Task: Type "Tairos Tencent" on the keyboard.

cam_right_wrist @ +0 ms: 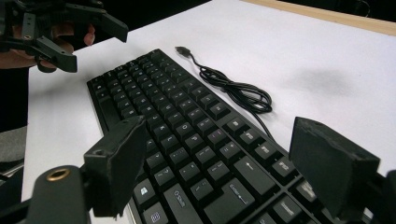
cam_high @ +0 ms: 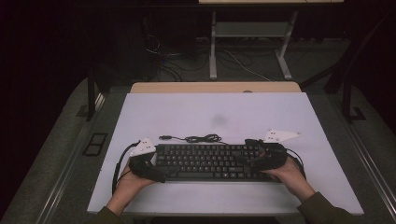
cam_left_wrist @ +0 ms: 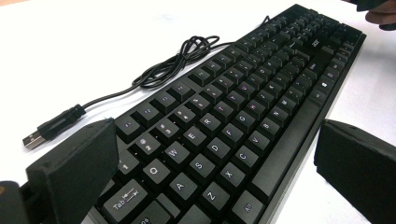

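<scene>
A black keyboard (cam_high: 210,162) lies across the near half of the white table, its long side running left to right. Its black cable (cam_high: 196,138) sits coiled just behind it, ending in a USB plug (cam_left_wrist: 35,138). My left gripper (cam_high: 158,167) is at the keyboard's left end, open, with the Tab-side keys (cam_left_wrist: 187,154) between its two wide-apart jaws. My right gripper (cam_high: 254,154) is at the right end, also open, jaws spread over the keys (cam_right_wrist: 205,154). The right gripper view also shows the left gripper (cam_right_wrist: 70,32) far off. Whether any jaw touches the keyboard is unclear.
The white tabletop (cam_high: 215,109) has bare room behind the cable, with a faint grey smudge (cam_high: 218,120). A wooden strip (cam_high: 215,87) runs along the far edge. Beyond it stand a table frame (cam_high: 250,32) and floor cables (cam_high: 187,65). A person's sleeves enter from the bottom.
</scene>
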Demonstrator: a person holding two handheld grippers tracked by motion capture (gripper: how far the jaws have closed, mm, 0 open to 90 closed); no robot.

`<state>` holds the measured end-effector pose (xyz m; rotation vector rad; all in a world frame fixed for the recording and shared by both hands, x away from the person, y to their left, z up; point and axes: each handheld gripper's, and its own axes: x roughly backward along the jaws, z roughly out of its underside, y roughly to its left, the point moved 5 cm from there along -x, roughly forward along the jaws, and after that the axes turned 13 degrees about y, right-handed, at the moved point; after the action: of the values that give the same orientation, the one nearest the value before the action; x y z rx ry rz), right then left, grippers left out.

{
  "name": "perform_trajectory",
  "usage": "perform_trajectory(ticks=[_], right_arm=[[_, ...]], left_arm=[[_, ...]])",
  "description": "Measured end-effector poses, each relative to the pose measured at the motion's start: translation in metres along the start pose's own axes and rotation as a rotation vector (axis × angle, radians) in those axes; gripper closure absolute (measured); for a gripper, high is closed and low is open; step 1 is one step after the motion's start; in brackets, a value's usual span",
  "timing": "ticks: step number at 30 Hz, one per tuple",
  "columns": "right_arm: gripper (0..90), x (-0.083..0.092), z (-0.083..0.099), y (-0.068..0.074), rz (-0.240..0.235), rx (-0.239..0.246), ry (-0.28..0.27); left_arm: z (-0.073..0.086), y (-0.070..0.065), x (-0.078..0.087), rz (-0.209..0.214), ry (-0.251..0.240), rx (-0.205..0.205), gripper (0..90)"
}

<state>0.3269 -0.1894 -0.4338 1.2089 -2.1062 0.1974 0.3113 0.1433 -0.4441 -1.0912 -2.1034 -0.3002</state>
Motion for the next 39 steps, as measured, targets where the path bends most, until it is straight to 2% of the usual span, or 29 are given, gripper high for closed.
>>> perform_trajectory(ticks=[5, 13, 15, 21, 22, 23, 29, 32, 35, 39], right_arm=[[19.6, -0.006, -0.002, 0.002, -0.014, 0.006, 0.01], [29.3, -0.011, -0.004, 0.009, -0.038, 0.019, 0.027], [39.2, -0.011, -0.003, 0.01, -0.051, 0.025, 0.039], [59.8, -0.013, 0.0, 0.015, -0.072, 0.038, 0.064], [59.8, -0.013, 0.0, 0.015, -0.072, 0.038, 0.064], [65.8, -0.014, 0.001, 0.016, -0.076, 0.046, 0.076], [82.7, -0.016, 0.005, 0.019, -0.09, 0.059, 0.113], [88.7, -0.017, 0.007, 0.02, -0.099, 0.068, 0.136], [89.1, -0.019, 0.008, 0.019, -0.099, 0.067, 0.149], [89.2, -0.024, 0.012, 0.02, -0.103, 0.072, 0.193]], left_arm=[[0.0, 0.0, -0.001, 0.002, 0.001, -0.001, 0.0], [-0.001, -0.001, -0.002, 0.003, 0.0, -0.008, 0.0], [-0.001, -0.001, -0.002, 0.004, -0.001, -0.005, 0.0], [-0.002, -0.001, -0.003, 0.005, 0.001, -0.007, 0.0], [-0.002, -0.001, -0.003, 0.006, 0.002, -0.007, 0.0], [-0.002, -0.001, -0.003, 0.006, 0.003, -0.006, 0.0], [-0.003, -0.002, -0.004, 0.003, 0.005, -0.011, 0.0], [-0.003, -0.002, -0.005, 0.004, 0.008, -0.009, 0.0], [-0.003, -0.002, -0.005, 0.004, 0.005, -0.005, 0.0], [-0.003, -0.001, -0.004, 0.005, 0.008, -0.007, 0.0]])
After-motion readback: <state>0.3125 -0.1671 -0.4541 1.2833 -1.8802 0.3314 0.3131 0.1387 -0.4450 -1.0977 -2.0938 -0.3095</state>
